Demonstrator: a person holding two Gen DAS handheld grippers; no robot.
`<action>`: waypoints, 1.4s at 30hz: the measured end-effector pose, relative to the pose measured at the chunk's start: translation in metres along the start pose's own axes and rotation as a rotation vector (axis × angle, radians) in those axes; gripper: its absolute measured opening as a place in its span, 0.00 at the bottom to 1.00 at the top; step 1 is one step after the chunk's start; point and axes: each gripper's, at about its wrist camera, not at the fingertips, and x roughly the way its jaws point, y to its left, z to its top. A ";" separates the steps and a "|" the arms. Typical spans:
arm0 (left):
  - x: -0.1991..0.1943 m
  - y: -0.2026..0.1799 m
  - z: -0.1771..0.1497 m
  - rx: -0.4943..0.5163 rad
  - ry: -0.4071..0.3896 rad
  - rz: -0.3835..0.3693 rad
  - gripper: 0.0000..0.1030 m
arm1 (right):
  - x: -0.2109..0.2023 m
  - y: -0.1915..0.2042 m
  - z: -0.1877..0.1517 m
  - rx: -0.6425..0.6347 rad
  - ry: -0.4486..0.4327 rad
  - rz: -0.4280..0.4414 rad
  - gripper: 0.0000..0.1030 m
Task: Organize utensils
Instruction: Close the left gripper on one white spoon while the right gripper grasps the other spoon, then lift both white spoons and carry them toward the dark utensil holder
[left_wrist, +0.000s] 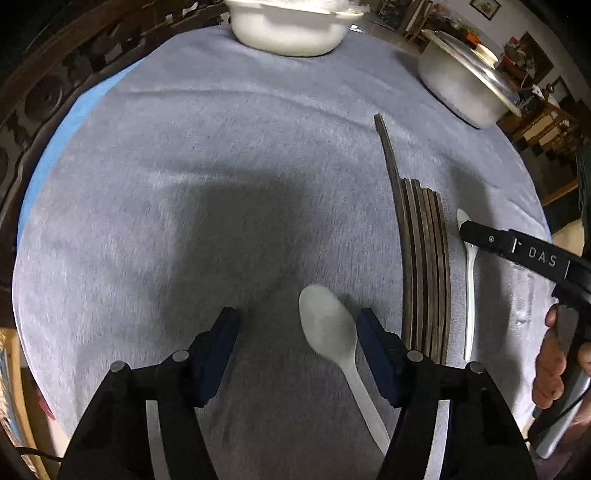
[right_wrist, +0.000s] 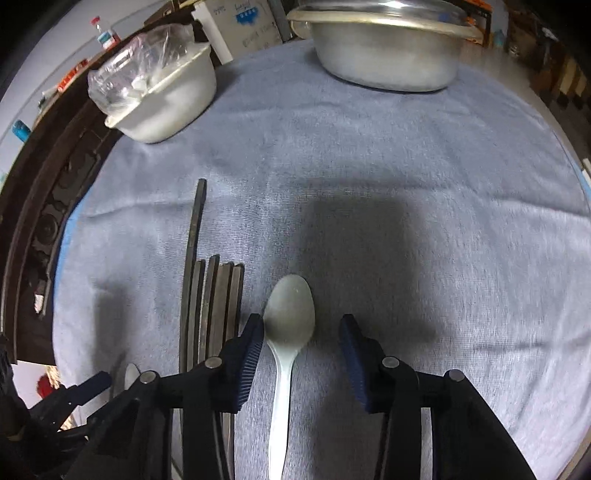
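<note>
Between open right tool (right_wrist: 301, 328) fingers – white spoon (right_wrist: 290, 314); left tool (left_wrist: 295, 325) open – second spoon (left_wrist: 327, 325) inside.

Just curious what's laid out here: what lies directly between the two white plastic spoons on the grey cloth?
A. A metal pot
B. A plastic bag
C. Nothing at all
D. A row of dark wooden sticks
D: the dark wooden sticks lie side by side, with one white plastic spoon to their left and the other spoon to their right.
</note>
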 end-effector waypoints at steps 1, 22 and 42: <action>0.000 -0.002 0.001 0.002 -0.002 0.006 0.66 | 0.001 0.004 0.001 -0.014 0.008 -0.021 0.45; -0.023 -0.001 -0.011 0.073 -0.088 -0.061 0.03 | -0.062 -0.028 -0.053 0.045 -0.178 0.009 0.31; -0.038 -0.003 -0.060 0.791 -0.074 -0.081 0.61 | -0.129 -0.028 -0.163 0.073 -0.296 0.051 0.31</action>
